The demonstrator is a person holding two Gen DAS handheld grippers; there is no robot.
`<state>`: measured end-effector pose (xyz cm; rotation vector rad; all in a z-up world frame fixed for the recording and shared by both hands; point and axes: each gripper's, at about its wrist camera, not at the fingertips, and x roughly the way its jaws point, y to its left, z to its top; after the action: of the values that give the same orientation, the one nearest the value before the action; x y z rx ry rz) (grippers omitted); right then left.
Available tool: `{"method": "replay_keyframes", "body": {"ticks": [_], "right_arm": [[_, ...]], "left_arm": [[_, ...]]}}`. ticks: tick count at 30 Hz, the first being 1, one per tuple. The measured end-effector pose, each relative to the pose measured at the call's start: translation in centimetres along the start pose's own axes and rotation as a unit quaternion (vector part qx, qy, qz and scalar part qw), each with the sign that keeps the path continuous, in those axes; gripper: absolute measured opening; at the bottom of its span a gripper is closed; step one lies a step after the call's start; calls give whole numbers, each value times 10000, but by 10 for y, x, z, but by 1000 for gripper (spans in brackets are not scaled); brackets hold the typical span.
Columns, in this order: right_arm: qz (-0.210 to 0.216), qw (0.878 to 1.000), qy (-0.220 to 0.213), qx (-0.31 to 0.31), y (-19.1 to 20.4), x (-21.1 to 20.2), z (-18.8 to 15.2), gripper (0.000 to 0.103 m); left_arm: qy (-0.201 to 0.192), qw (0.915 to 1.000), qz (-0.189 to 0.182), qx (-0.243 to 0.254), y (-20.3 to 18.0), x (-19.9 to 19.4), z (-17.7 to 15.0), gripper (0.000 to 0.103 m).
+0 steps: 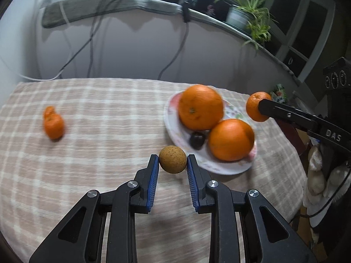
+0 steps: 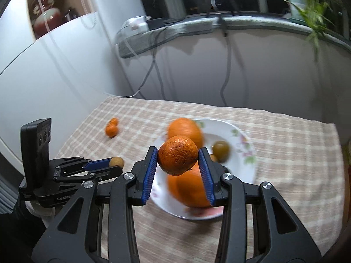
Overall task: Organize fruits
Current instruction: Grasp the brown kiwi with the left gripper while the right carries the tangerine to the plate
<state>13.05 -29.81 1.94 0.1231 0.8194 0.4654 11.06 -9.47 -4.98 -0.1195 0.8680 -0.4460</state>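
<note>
Left gripper [image 1: 172, 160] grips longan [image 1: 172, 159], right gripper [image 2: 178, 161] tangerine [image 2: 177, 155]

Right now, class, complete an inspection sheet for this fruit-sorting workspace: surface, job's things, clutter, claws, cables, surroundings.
Surface: checked tablecloth covers the table.
Job's things: floral plate holds two large oranges; two small tangerines lie apart on the cloth.
Clutter: nothing seen.
Claws: left claw shut on a brown longan; right claw shut on a tangerine.
Cables: several cables hang from the windowsill.
Surroundings: potted plant on the sill.
</note>
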Motion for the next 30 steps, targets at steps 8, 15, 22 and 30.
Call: {"method": "replay_keyframes", "body": {"ticks": [8,15,22,30], "right_arm": [[-255,9993,126,248,-38,-1,-9,40],[-330,9983,268,405,-57,12,-13,40],[-323,9973,394,537,-66,26,-14,40],[-304,9969,451,569,-68,33,-14,40]], "left_arm": [[93,9996,-152,196,-28,15,3,25],[120,9994,-127,287,-37,24,9,25],[138,9994,-86,310,-38,26,9,25],[106,9993,-61,350,-39,25,9,25]]}}
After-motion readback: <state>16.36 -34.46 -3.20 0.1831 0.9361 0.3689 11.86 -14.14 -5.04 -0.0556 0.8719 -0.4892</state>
